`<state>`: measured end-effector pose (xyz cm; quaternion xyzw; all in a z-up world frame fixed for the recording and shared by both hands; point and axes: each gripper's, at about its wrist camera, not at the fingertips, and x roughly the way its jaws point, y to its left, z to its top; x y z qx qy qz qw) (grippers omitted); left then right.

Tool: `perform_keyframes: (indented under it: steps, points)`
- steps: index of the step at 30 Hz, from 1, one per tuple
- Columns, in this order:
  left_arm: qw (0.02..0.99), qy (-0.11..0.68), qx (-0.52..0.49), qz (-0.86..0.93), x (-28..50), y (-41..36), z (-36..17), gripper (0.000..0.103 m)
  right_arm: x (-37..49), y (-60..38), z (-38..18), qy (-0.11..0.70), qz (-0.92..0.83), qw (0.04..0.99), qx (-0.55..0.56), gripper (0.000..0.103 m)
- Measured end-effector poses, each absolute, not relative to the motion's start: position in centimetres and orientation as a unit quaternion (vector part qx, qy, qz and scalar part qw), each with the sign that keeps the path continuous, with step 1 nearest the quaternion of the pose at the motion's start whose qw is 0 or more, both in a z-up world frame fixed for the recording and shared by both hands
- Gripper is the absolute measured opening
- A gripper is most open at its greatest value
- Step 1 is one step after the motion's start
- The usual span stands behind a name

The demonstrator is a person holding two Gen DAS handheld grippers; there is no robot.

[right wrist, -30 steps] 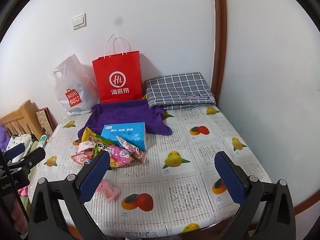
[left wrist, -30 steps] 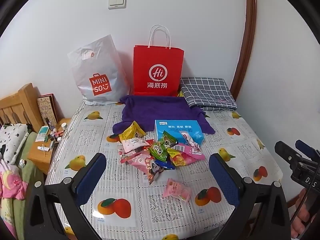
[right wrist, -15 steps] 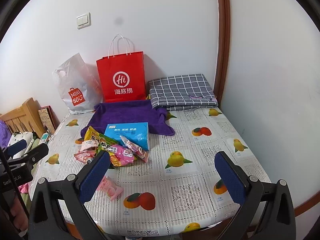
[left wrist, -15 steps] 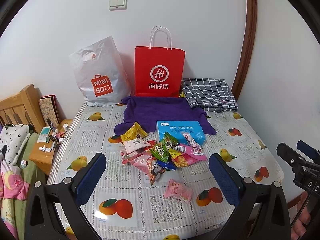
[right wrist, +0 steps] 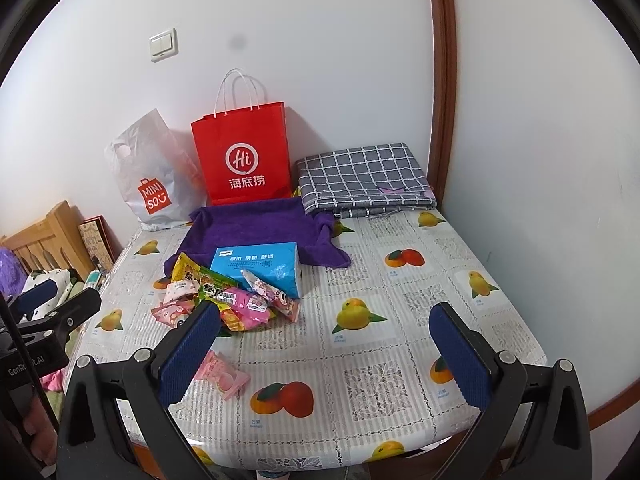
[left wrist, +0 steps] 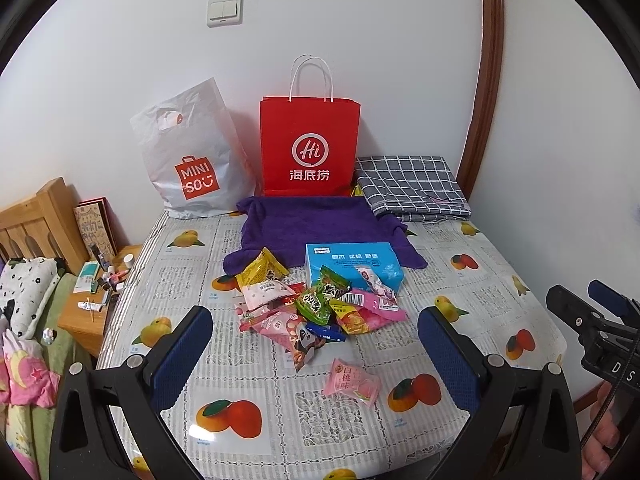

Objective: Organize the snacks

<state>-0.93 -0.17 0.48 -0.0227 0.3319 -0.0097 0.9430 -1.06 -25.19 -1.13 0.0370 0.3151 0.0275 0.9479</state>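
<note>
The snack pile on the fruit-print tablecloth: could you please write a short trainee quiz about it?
1. True or false: the blue rectangular tissue box lies partly on the purple towel.
2. Which item lies apart from the pile, nearest the camera? A) yellow snack packet B) pink peach-flavour packet C) green snack packet
3. Fill in: both the left tool and the right tool are ____ and hold nothing.

Key: 1 true; 2 B; 3 open.
</note>
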Motion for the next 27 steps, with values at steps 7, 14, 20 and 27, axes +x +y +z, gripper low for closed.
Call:
perform_keyframes:
  steps: [7, 14, 20, 27]
  points:
    - [0.943, 0.331, -0.023, -0.010, -0.98, -0.26, 0.43, 0.103, -1.01, -25.32, -1.22, 0.319, 0.029, 0.946, 0.043, 0.103]
    - [0.943, 0.332, -0.022, -0.010, -1.07, -0.42, 0.40, 0.103, -0.97, -25.26, -1.22, 0.321, 0.029, 0.945, 0.045, 0.103]
    - [0.943, 0.332, -0.022, -0.010, -1.01, -0.44, 0.40, 0.103, -0.91, -25.18, -1.24, 0.323, 0.028, 0.945, 0.044, 0.103]
    - [0.943, 0.332, -0.022, -0.010, -1.00, -0.40, 0.41, 0.103, -0.93, -25.15, -1.34, 0.324, 0.027, 0.945, 0.044, 0.103]
